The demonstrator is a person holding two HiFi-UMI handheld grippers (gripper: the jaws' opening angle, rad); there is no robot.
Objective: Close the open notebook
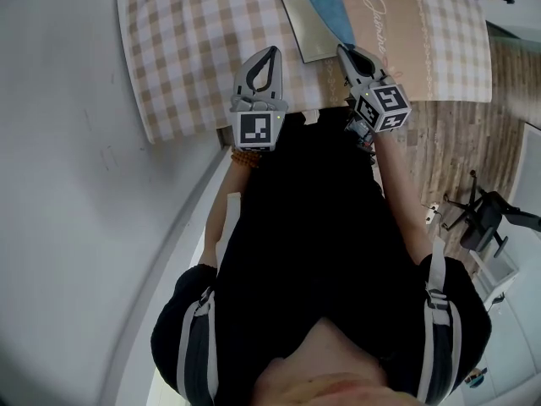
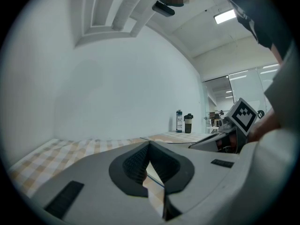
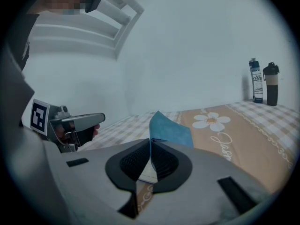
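The notebook lies open on the checked tablecloth (image 1: 194,49), its white page (image 1: 306,25) facing up. Its blue cover (image 1: 325,5) stands raised and tilted over the page. My right gripper (image 1: 345,51) is shut on the near edge of that cover; in the right gripper view the blue cover (image 3: 169,128) rises straight out of the pinched tips of the right gripper (image 3: 151,142). My left gripper (image 1: 270,51) hovers over the cloth just left of the notebook, its tips together with nothing between them. In its own view the left gripper (image 2: 150,144) points level across the table.
A beige runner with a daisy print (image 3: 212,121) covers the table's right part. Two bottles (image 3: 262,83) stand at the far end. A white wall (image 1: 59,142) runs along the left. Wooden floor and a black chair base (image 1: 482,214) lie to the right.
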